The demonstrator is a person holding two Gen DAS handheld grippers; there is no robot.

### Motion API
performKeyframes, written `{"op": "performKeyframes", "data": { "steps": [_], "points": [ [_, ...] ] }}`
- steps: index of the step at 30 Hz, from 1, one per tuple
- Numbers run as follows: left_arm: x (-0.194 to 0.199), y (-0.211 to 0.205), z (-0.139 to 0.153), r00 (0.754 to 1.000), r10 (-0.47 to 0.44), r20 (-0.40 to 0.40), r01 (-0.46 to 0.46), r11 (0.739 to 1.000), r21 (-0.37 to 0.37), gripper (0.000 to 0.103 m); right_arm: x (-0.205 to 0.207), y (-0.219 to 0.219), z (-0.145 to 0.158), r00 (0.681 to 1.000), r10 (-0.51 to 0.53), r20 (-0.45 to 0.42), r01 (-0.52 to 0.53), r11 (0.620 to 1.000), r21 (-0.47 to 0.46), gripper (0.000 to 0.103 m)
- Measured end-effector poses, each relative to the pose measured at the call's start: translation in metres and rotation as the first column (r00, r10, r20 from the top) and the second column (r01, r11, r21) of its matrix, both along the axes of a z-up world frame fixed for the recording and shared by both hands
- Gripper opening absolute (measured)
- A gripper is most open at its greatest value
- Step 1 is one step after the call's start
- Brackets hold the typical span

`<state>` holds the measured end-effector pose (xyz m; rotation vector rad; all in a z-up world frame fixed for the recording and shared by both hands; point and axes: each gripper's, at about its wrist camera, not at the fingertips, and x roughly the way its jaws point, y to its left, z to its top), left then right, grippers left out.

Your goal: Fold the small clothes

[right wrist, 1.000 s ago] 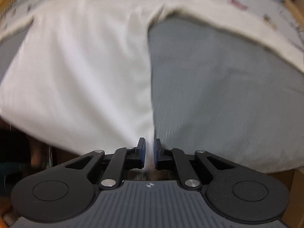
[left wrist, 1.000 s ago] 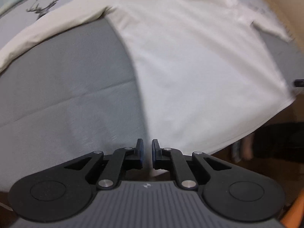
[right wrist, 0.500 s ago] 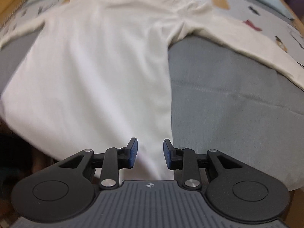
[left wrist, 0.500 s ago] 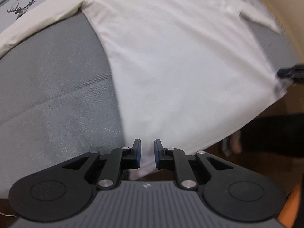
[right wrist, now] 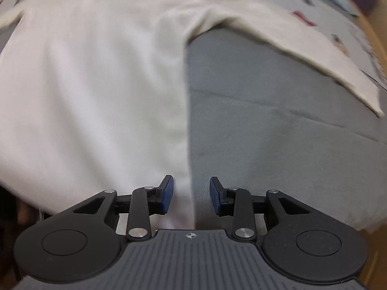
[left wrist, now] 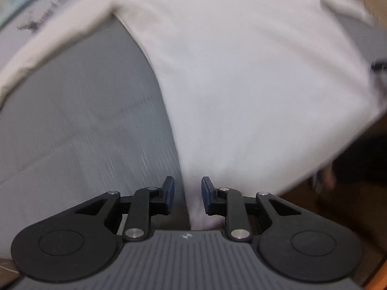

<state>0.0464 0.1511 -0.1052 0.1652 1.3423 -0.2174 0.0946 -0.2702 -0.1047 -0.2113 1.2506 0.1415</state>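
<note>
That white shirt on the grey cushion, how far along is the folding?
Early on. Done: the white long-sleeved shirt lies spread flat on the grey cushion, sleeves out. In hand: nothing gripped; the left gripper and right gripper are opening over the shirt's bottom corners. Left: every fold.

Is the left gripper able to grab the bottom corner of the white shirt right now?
Probably yes. The left gripper is opening, and the white shirt has its side edge right between the fingers on the grey cover, with nothing blocking.
</note>
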Motion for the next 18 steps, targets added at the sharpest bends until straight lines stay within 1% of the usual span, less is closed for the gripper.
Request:
{"op": "performKeyframes", "data": {
  "steps": [1,3,4,5,6,7,8,10,11,12,13,14,15,16,17,18],
  "points": [
    [0.004,0.006,0.010,0.998,0.043,0.048,-0.043,0.999,-0.012,0.028,0.003,-0.001,0.006,0.999,-0.026,0.038,0.025,0.999,0.034,0.034],
    [0.010,0.019,0.032,0.978,0.136,0.160,-0.131,0.990,-0.043,0.030,0.006,-0.002,0.023,0.989,-0.062,0.132,0.053,0.996,0.068,0.035],
    [0.015,0.026,0.043,0.960,0.185,0.210,-0.176,0.982,-0.063,0.031,0.007,-0.001,0.031,0.980,-0.074,0.184,0.061,0.996,0.072,0.035],
    [0.021,0.034,0.053,0.937,0.241,0.254,-0.228,0.970,-0.082,0.033,0.007,0.000,0.038,0.971,-0.085,0.225,0.069,0.995,0.079,0.035],
    [0.027,0.041,0.065,0.915,0.284,0.285,-0.268,0.959,-0.095,0.033,0.008,0.001,0.045,0.960,-0.103,0.260,0.081,0.992,0.094,0.035],
    [0.032,0.048,0.073,0.898,0.316,0.307,-0.299,0.949,-0.100,0.033,0.008,0.003,0.054,0.944,-0.135,0.301,0.099,0.986,0.131,0.035],
    [0.042,0.060,0.079,0.877,0.351,0.329,-0.335,0.936,-0.105,0.033,0.008,0.003,0.054,0.944,-0.135,0.301,0.099,0.986,0.131,0.035],
    [0.061,0.083,0.093,0.820,0.434,0.374,-0.415,0.900,-0.134,0.033,0.011,0.008,0.067,0.924,-0.153,0.351,0.101,0.982,0.161,0.035],
    [0.072,0.096,0.097,0.786,0.473,0.398,-0.453,0.879,-0.150,0.029,0.011,0.008,0.067,0.924,-0.153,0.351,0.101,0.982,0.161,0.035],
    [0.081,0.109,0.099,0.740,0.503,0.447,-0.497,0.856,-0.141,0.023,0.014,0.010,0.068,0.918,-0.155,0.366,0.101,0.981,0.163,0.035],
    [0.090,0.125,0.105,0.699,0.517,0.494,-0.535,0.837,-0.118,0.021,0.016,0.013,0.072,0.910,-0.160,0.381,0.103,0.981,0.166,0.035],
    [0.093,0.139,0.108,0.660,0.538,0.524,-0.577,0.810,-0.105,0.019,0.019,0.015,0.073,0.903,-0.164,0.397,0.102,0.980,0.171,0.034],
    [0.097,0.154,0.103,0.618,0.579,0.532,-0.621,0.775,-0.121,0.014,0.020,0.017,0.074,0.898,-0.164,0.409,0.100,0.980,0.174,0.028],
    [0.099,0.169,0.097,0.580,0.628,0.519,-0.657,0.737,-0.159,0.012,0.018,0.021,0.079,0.889,-0.162,0.427,0.097,0.980,0.172,0.020],
    [0.101,0.184,0.089,0.547,0.677,0.493,-0.685,0.700,-0.201,0.011,0.018,0.023,0.083,0.883,-0.155,0.444,0.089,0.982,0.167,0.002],
    [0.102,0.199,0.081,0.517,0.721,0.462,-0.712,0.662,-0.236,0.011,0.020,0.026,0.086,0.876,-0.146,0.460,0.079,0.984,0.163,0.000]
  ]
}}
